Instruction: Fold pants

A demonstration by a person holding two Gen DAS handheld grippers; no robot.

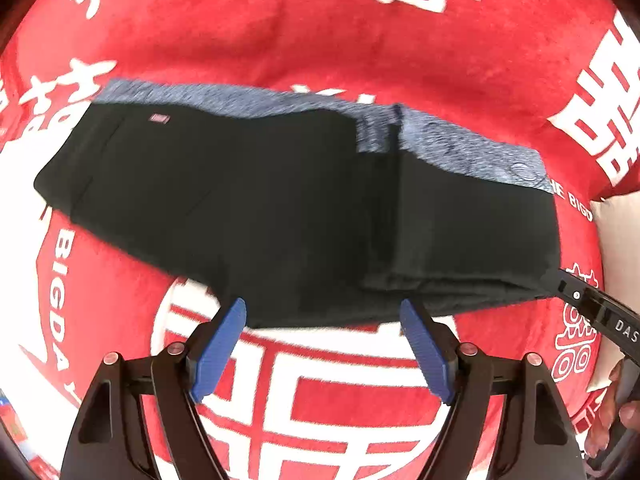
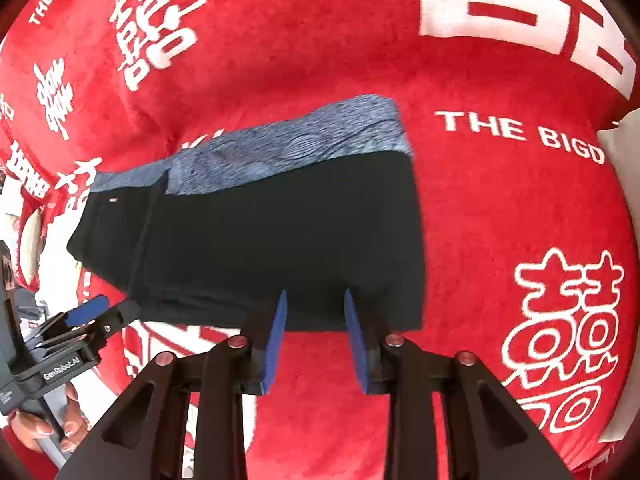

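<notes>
Pants (image 1: 280, 208) lie folded into a compact black bundle on a red blanket (image 1: 320, 40) printed with big white characters and the words "THE BIGD". Along the far edge of the pants runs a mottled blue-grey waistband (image 1: 460, 148), and a small pinkish label (image 1: 159, 118) sits on the black cloth near one end of it. In the left wrist view a folded layer lies over one end of the pants, its crease running from the waistband toward the near edge.

At the near edge of the pants the left gripper (image 1: 323, 312) hangs pointing down, its jaws spread wide with blue pads (image 1: 220, 352) on either side of open air; their tips reach just to the hem and nothing is between them. In the right wrist view the same gripper (image 2: 90, 312) shows off the near corner of the pants, a person's hand (image 2: 60, 420) wrapped round its handle.

Further along that near edge the right gripper (image 2: 315, 294) points steeply down, jaws parted to a moderate gap, tips lying over the black hem. No cloth sits pinched between the pads (image 2: 276, 340); red blanket shows through the gap lower down. From the left wrist view, the right gripper's black finger (image 1: 592, 308) meets the near corner of the folded layer, and fingertips of the other hand (image 1: 616, 412) appear beside it.

Beyond the blanket, off the waistband end of the pants, a pale surface (image 2: 624, 140) peeks in.
</notes>
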